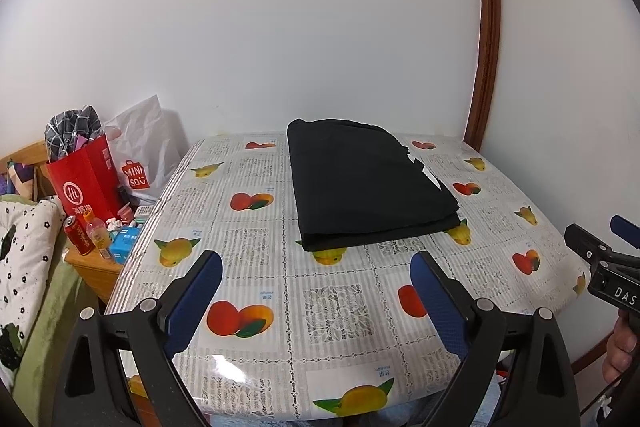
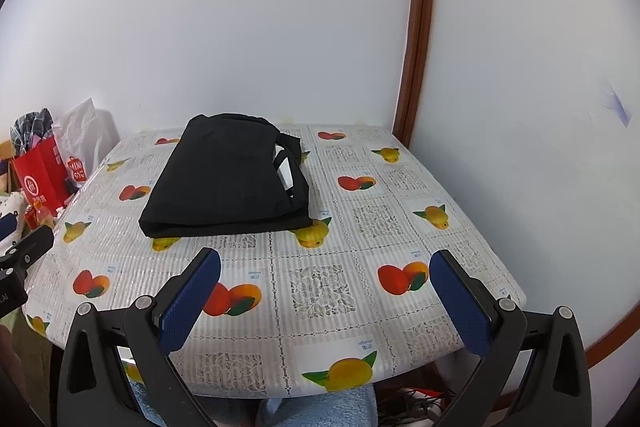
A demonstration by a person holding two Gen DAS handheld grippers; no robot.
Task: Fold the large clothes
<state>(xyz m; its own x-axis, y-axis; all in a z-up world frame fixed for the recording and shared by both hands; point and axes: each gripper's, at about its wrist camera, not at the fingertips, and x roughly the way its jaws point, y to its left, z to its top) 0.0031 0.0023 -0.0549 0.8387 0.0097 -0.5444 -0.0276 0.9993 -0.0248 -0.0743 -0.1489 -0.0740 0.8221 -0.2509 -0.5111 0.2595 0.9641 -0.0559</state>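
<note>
A black garment (image 1: pixel 366 183) lies folded into a flat rectangle on the far half of the table (image 1: pixel 336 307); a white tag shows at its right edge. The right wrist view has the same black garment (image 2: pixel 228 179) at centre left. My left gripper (image 1: pixel 316 261) hangs open over the table's near part, well short of the cloth, with nothing between its blue pads. My right gripper (image 2: pixel 325 259) is likewise open and empty above the near edge. The right gripper's black body (image 1: pixel 600 259) also shows at the right of the left wrist view, with a hand below it.
The fruit-patterned tablecloth (image 2: pixel 320 291) covers the table against a white wall. Left of the table stand a red paper bag (image 1: pixel 86 183), a white bag, a red can (image 1: pixel 78 235), a bottle and small boxes on a wooden stand. A brown door frame (image 1: pixel 486 39) rises at the right.
</note>
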